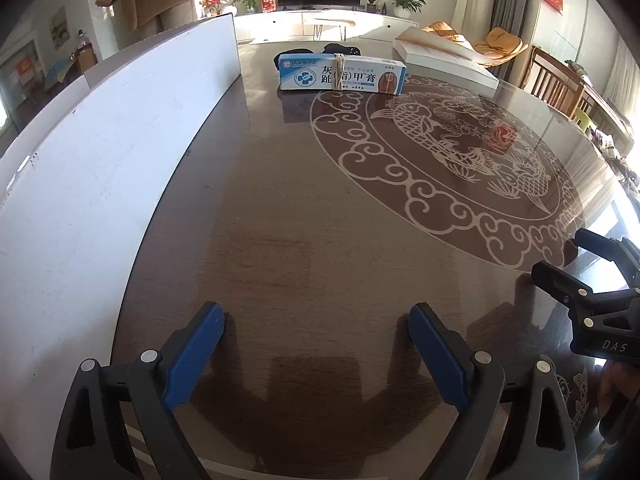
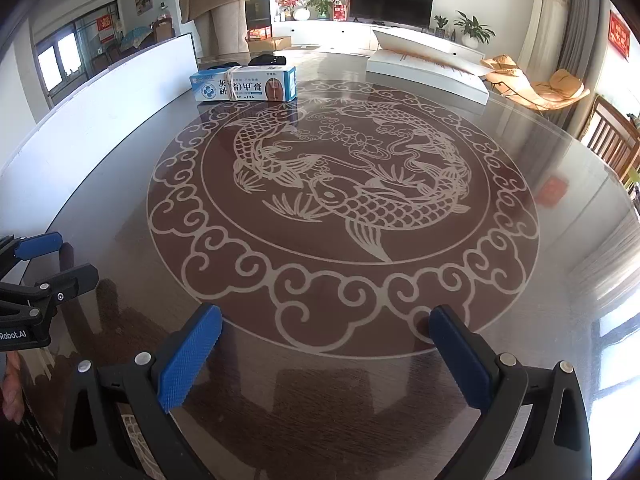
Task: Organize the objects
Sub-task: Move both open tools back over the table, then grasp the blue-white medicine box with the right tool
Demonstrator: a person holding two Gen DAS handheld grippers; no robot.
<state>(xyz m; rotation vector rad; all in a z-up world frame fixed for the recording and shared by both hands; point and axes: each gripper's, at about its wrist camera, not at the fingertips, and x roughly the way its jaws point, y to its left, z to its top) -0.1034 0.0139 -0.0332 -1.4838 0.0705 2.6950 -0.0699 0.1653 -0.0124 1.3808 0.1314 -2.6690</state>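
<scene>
The banded ointment box (image 1: 342,73) is seen far ahead, long axis crosswise; the left gripper (image 1: 316,354) and right gripper (image 2: 326,354) are spread, empty, neither clearly nearer.

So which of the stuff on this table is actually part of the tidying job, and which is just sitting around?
Likely part of the job:
- bundle of ointment boxes tied with rubber bands
- dark item lying just behind it
- left gripper and right gripper, both open and empty

Probably just lying about:
- white board standing along the table's left edge
- white box at the far side
- television
</scene>
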